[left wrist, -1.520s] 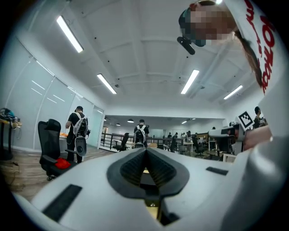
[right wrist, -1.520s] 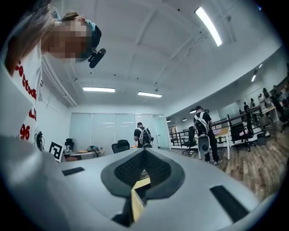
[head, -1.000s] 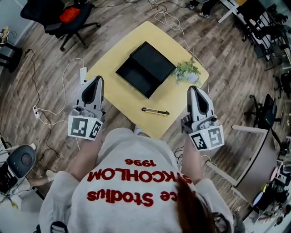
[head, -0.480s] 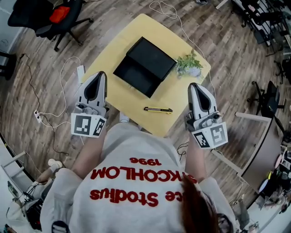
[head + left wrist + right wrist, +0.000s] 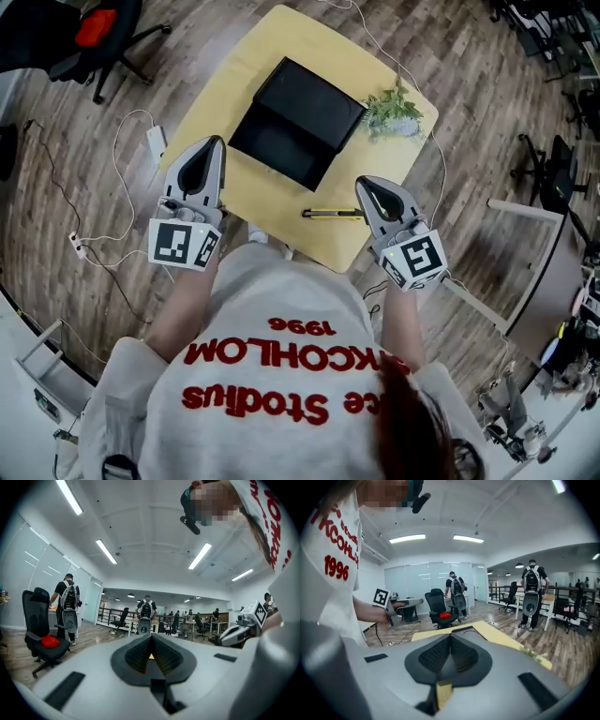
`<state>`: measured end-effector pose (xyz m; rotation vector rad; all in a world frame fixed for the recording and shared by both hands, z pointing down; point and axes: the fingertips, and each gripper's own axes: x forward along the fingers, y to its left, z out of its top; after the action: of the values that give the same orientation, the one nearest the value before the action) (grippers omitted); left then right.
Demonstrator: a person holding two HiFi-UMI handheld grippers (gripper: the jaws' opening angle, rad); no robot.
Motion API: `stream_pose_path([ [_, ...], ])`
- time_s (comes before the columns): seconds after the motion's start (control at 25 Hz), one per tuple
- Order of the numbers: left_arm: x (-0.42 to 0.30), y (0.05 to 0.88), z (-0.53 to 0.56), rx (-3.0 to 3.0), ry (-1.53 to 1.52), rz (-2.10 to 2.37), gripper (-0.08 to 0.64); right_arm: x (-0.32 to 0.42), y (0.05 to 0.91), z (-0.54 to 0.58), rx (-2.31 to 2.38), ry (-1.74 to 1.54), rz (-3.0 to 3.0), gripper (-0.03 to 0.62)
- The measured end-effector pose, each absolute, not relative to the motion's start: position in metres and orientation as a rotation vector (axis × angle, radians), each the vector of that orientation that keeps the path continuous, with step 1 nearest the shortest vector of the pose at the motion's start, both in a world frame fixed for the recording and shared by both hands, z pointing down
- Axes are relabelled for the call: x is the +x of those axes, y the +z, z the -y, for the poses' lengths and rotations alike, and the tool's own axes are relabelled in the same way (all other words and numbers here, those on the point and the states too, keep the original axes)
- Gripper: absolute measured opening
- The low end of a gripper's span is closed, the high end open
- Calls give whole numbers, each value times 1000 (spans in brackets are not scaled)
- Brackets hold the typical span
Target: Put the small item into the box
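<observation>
Both pairs of tongs hung at the near edge of the pale yellow square wooden bench [image 5: 272, 211], and we touched nothing. The left tongs [image 5: 216, 142] were pressed together and empty; the right tongs [image 5: 362, 184] were closed on nothing too. The slim yellow-and-black small item [image 5: 330, 215] lay flat on the bench just left of the right tongs' tip, the handier pair for a pickup, we judged. The open black rectangular box [image 5: 295, 122] sat ahead, between both tongs, its mouth upward to receive. A small green potted plant [image 5: 394, 106] stood beyond the right tongs. Each tongs' own body hid the item from its camera, and we could not tell exactly what it was.
</observation>
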<state>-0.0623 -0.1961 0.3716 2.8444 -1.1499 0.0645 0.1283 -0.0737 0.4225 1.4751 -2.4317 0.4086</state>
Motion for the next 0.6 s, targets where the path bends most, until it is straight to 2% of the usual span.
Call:
stream_pose_path([
  [0.44, -59, 412, 195, 2778, 147, 1077, 6, 104, 553, 38, 1236, 726, 2285, 9],
  [0.48, -59, 415, 194, 2772, 155, 1078, 6, 100, 564, 34, 1195, 738, 2267, 23],
  [0.56, -62, 419, 192, 2761, 169, 1082, 6, 91, 584, 25, 1100, 726, 2231, 103],
  [0.6, -63, 421, 191, 2755, 175, 1086, 6, 86, 593, 21, 1046, 695, 2217, 110],
])
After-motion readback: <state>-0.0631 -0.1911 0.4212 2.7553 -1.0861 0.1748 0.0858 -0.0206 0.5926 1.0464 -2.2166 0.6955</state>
